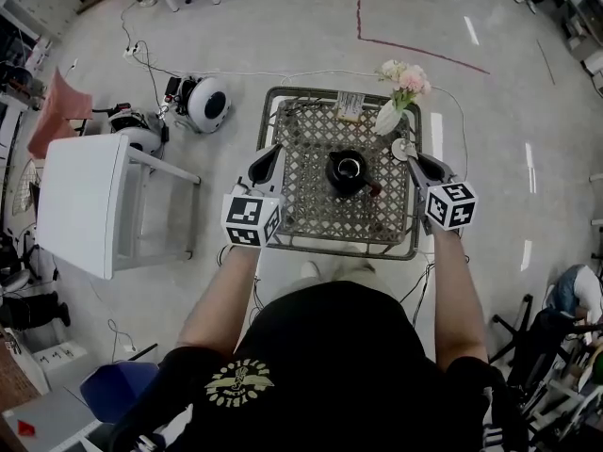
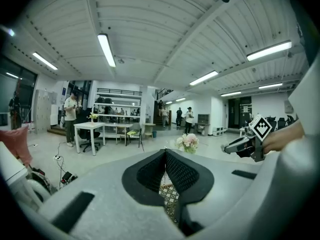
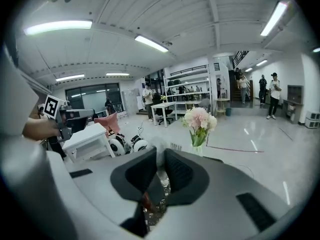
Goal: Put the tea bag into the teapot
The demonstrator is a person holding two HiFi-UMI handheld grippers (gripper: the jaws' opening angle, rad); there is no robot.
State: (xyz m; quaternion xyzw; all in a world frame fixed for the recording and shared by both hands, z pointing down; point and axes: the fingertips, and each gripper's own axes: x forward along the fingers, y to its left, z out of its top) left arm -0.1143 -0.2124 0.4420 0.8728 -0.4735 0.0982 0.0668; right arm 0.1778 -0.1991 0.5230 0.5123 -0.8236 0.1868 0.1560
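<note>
A black teapot (image 1: 348, 171) stands in the middle of a small metal lattice table (image 1: 311, 130), its round top opening uncovered. My right gripper (image 1: 408, 158) hovers to the right of the teapot, above the table's right edge, shut on a white tea bag (image 1: 402, 149). In the right gripper view the tea bag (image 3: 159, 151) is a pale blur pinched between the dark pads (image 3: 177, 171). My left gripper (image 1: 273, 154) hangs over the table's left edge, level with the teapot. Its pads (image 2: 177, 171) meet at the tips with nothing between them.
A white vase of pink flowers (image 1: 394, 109) stands at the table's far right corner, close to my right gripper. A small card (image 1: 350, 104) lies at the far edge. A white side table (image 1: 85, 201) and round white devices (image 1: 207, 103) sit on the floor to the left.
</note>
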